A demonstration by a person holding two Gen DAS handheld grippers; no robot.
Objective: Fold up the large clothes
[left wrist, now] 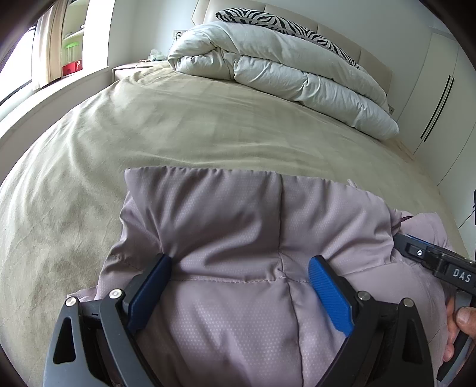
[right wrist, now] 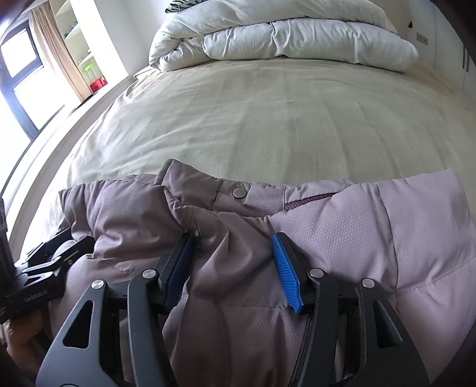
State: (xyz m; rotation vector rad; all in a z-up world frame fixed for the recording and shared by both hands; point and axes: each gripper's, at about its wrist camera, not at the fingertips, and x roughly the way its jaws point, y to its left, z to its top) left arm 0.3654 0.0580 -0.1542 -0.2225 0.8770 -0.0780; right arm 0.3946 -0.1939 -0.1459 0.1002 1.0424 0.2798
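A mauve quilted puffer jacket (left wrist: 226,220) lies on the beige bed sheet (left wrist: 178,128), at the near edge of the bed. My left gripper (left wrist: 241,262) stands open, its blue pads wide apart with a bulge of the jacket between them. My right gripper (right wrist: 233,238) is also open over the jacket (right wrist: 342,226), near its collar and a metal snap button (right wrist: 239,192). The right gripper's body also shows in the left wrist view (left wrist: 440,265), at the jacket's right side. The left gripper's body shows at the left in the right wrist view (right wrist: 38,279).
A folded white duvet (left wrist: 285,74) and a zebra-print pillow (left wrist: 285,23) lie at the bed's head. A window ledge and shelves (left wrist: 71,56) stand to the left, white wardrobe doors (left wrist: 437,98) to the right. Bare sheet (right wrist: 253,119) stretches beyond the jacket.
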